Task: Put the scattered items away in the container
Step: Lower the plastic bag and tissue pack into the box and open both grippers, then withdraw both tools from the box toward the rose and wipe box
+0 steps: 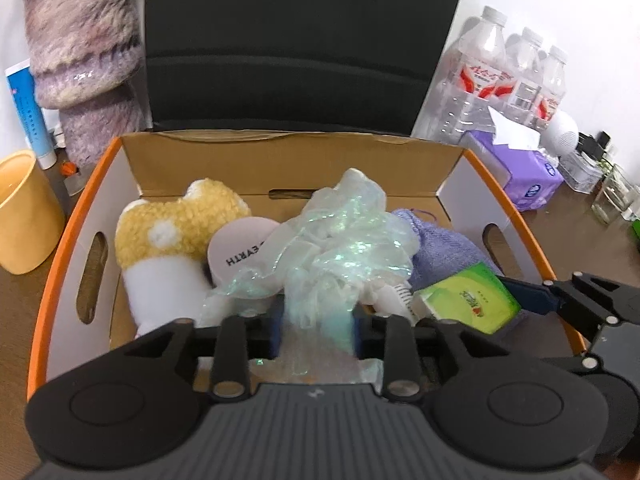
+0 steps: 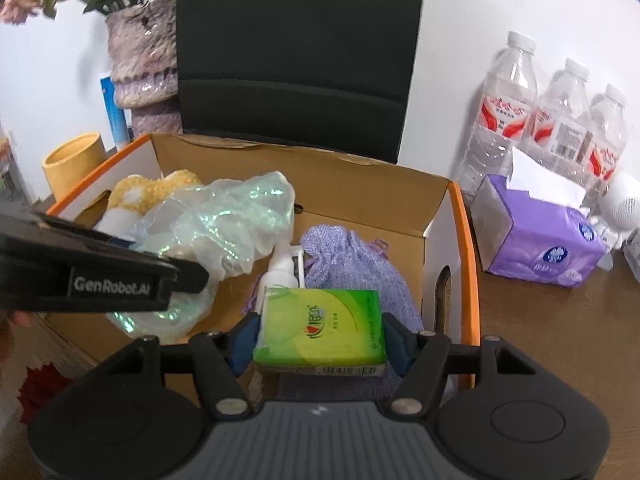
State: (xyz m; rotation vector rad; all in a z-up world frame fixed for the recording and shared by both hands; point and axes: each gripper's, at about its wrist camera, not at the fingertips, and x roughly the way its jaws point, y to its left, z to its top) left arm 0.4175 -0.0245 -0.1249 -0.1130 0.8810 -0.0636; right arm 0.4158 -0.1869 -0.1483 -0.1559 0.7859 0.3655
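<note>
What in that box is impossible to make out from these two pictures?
- Round pink lid: its lettering is partly covered by the shimmery plastic bag, left wrist view.
- White spray bottle: its lower part is hidden behind the green tissue pack, right wrist view.
- Box floor beneath the purple cloth: covered in both views.

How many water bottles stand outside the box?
3, side by side by the wall behind the purple tissue pack: left, middle, right. More may be hidden behind.
</note>
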